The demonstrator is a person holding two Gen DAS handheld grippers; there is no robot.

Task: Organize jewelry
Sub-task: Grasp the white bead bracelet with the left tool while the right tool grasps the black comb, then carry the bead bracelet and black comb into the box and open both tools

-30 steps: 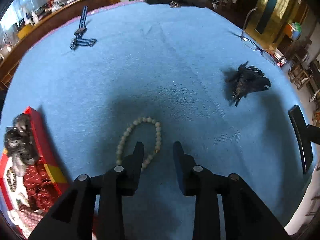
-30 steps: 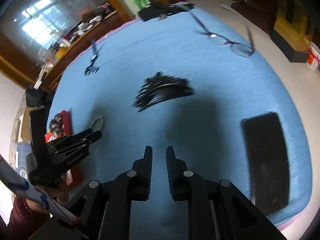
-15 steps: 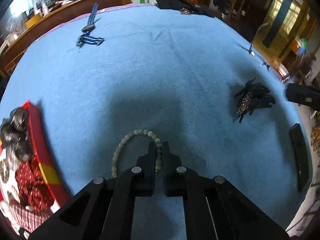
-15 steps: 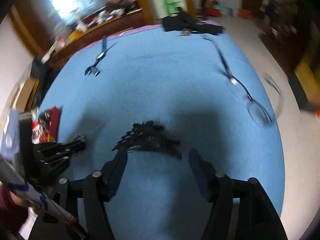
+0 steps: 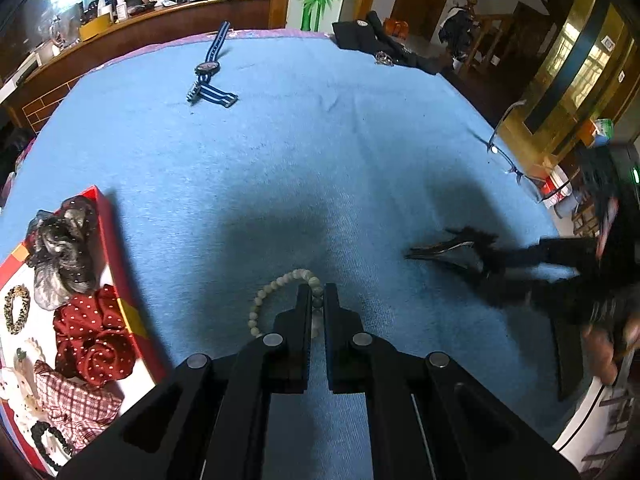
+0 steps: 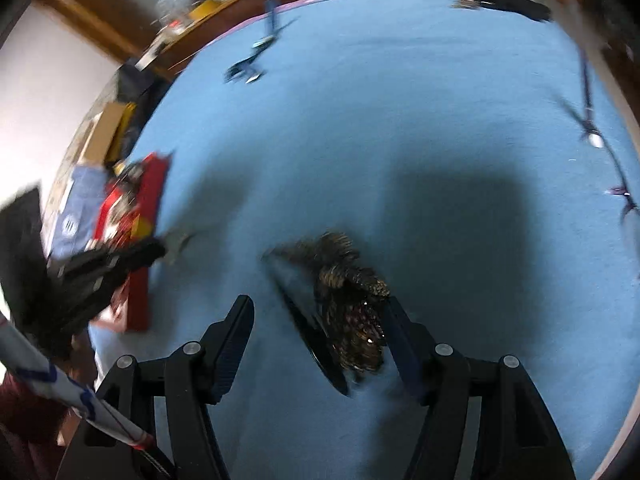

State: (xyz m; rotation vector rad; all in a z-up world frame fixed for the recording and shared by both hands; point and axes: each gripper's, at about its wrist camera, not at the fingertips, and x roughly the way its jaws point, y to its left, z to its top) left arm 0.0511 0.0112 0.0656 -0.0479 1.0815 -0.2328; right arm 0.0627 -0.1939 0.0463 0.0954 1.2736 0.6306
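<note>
A pale green bead bracelet point(image 5: 266, 292) lies on the blue cloth point(image 5: 320, 152). My left gripper point(image 5: 318, 300) is shut on its right side. A black feathered hair clip point(image 6: 352, 308) lies between the open fingers of my right gripper point(image 6: 320, 312), close to the right finger; it also shows in the left wrist view point(image 5: 452, 250). A red tray point(image 5: 120, 280) at the left holds scrunchies and small jewelry; it is blurred in the right wrist view point(image 6: 144, 216).
A blue striped watch point(image 5: 210, 76) lies at the far side of the cloth. Eyeglasses point(image 5: 508, 156) lie near the right edge. A black garment point(image 5: 380, 44) lies at the far edge. A dark phone point(image 5: 568, 352) sits at the right front.
My left gripper closed on the bracelet's right side. My right gripper opened and moved down and forward until the hair clip sat between its fingers.
</note>
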